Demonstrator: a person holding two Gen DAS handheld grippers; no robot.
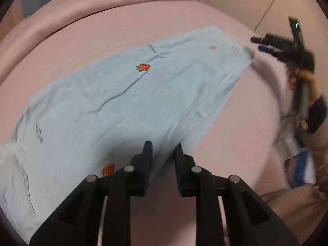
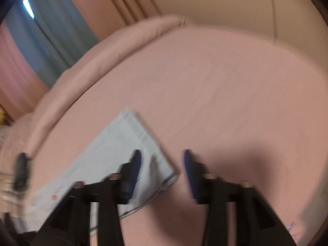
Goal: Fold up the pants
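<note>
Light blue pants (image 1: pixel 114 102) with a red strawberry patch (image 1: pixel 143 67) lie flat on a pink bed (image 1: pixel 235 153), stretching from lower left to upper right. My left gripper (image 1: pixel 163 149) is open and empty, hovering over the pants' near edge. My right gripper (image 1: pixel 264 44) shows at the far right of the left wrist view, just past the pants' far end. In the right wrist view the right gripper (image 2: pixel 162 157) is open and empty above a corner of the pants (image 2: pixel 114 155). Both views are motion-blurred.
A rolled pink duvet (image 1: pixel 102 4) runs along the back of the bed. Blue curtains (image 2: pixel 47 30) hang behind it. The person's arm (image 1: pixel 315 110) and cluttered items are at the right edge of the left wrist view.
</note>
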